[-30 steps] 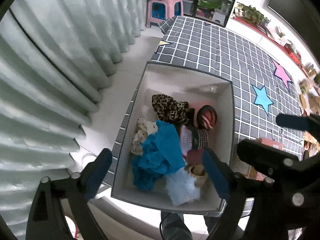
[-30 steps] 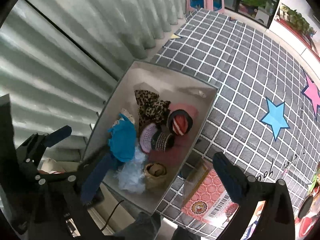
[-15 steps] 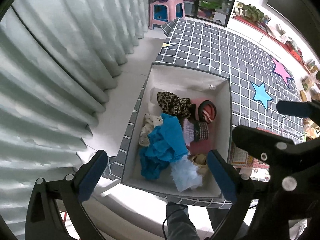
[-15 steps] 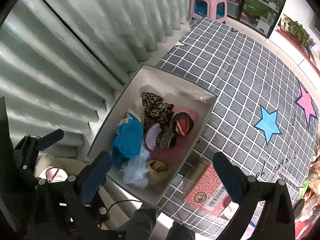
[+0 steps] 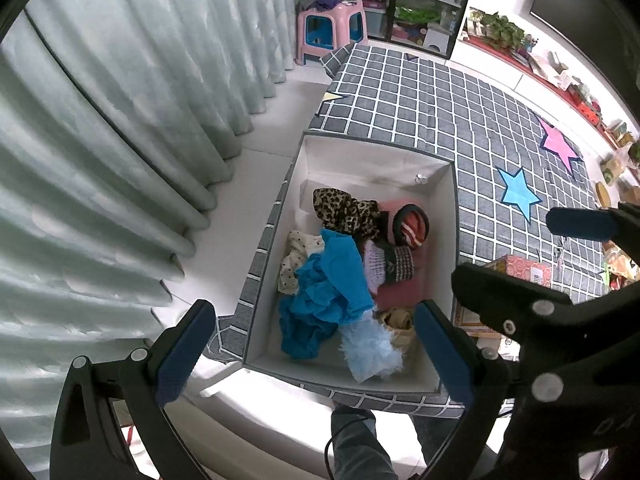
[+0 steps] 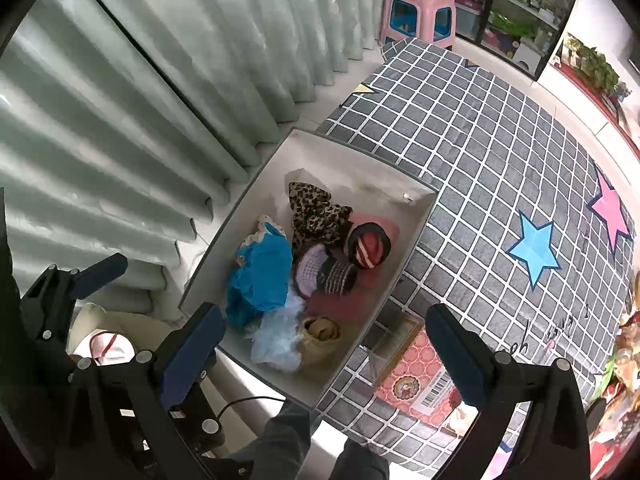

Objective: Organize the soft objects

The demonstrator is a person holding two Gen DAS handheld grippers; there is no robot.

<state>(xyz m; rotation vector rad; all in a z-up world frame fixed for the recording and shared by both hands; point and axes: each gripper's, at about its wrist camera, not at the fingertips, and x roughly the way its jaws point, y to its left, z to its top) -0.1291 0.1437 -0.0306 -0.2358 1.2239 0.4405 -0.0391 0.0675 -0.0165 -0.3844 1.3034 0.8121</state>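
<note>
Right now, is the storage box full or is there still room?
Partly full. Soft items cover the near half of the box; its far end shows bare white floor.

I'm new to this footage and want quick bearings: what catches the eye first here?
The white storage box at the edge of the grey checked bedspread, heaped with soft things: a bright blue cloth near its middle, a leopard-print piece behind it, a red striped roll to the right. Both the left gripper and the right gripper hang open above it, holding nothing. Pale pleated curtains fill the left side.
</note>
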